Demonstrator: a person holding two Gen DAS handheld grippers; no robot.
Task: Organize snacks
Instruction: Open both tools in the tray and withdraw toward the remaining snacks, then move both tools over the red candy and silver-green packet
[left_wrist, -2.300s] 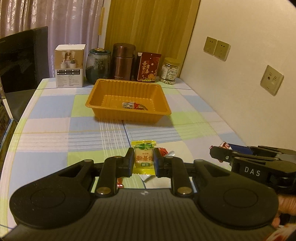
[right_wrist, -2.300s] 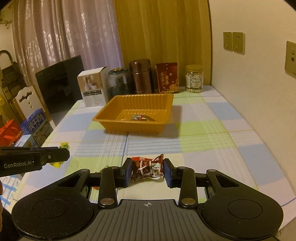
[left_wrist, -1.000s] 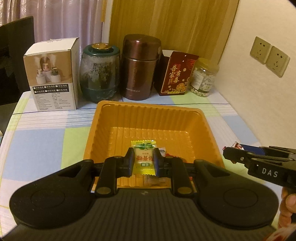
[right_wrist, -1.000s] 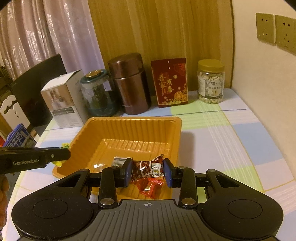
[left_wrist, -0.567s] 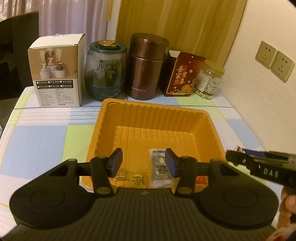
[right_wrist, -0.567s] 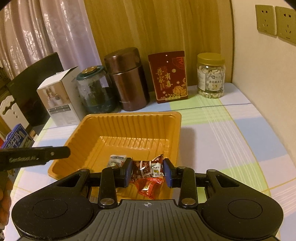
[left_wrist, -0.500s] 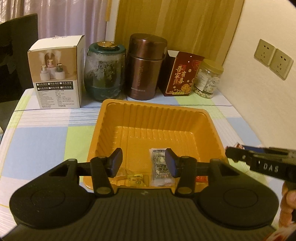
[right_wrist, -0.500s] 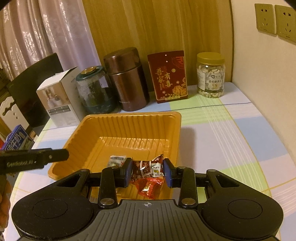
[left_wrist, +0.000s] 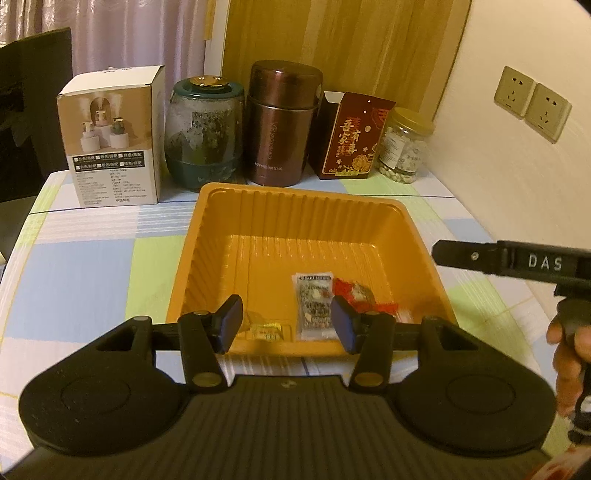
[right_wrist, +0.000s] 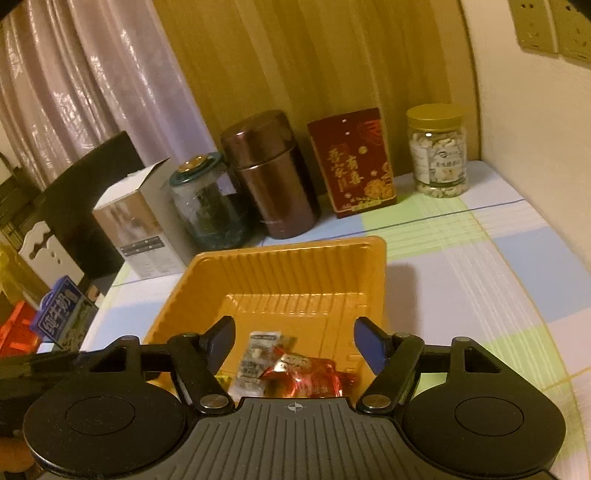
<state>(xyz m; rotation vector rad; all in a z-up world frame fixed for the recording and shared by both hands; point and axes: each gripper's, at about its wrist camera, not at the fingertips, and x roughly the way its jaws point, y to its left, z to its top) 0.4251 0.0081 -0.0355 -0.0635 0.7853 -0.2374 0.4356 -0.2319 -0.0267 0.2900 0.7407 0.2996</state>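
Both claws sit over the near edge of the orange tray on the checked tabletop. The left claw has just spread its jaws and grips nothing. The right claw has just popped open too, also empty. Snacks lie in the tray's near end: a yellow candy, a grey packet and red wrappers just right of it.
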